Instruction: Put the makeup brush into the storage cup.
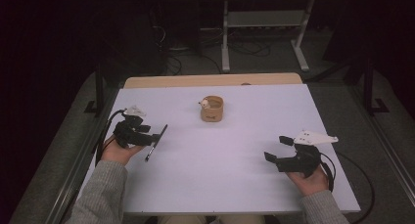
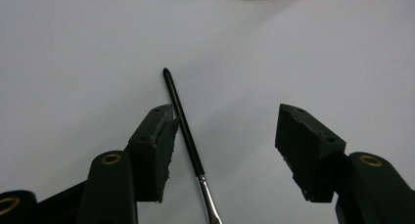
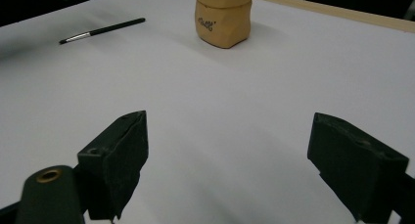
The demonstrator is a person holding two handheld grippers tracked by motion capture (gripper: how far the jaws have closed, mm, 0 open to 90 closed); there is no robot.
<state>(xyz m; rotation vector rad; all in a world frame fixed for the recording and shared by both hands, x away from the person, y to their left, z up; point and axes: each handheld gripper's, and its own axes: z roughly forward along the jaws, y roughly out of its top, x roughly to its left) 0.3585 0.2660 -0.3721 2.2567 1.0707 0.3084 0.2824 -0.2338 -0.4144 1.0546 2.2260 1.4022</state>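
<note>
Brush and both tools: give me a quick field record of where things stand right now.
brush: a black brush lying flat on the white table, between the left tool's jaws
left tool: jaws apart around the brush, one pad right beside the handle, not clamped
right tool: open, nothing between the jaws
pot: a tan pot stands upright mid-table, apart from both tools

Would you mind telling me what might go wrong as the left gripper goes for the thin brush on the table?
1. The brush lies flat on the white table, close against one pad of the left gripper and well off-centre between the jaws. Closing from here could push or roll it aside instead of pinching it.
2. The handle is very slim, so the pads may scrape the tabletop before they grip.
3. The tan pouch looks soft and light; a clumsy drop-in could tip it.
</note>
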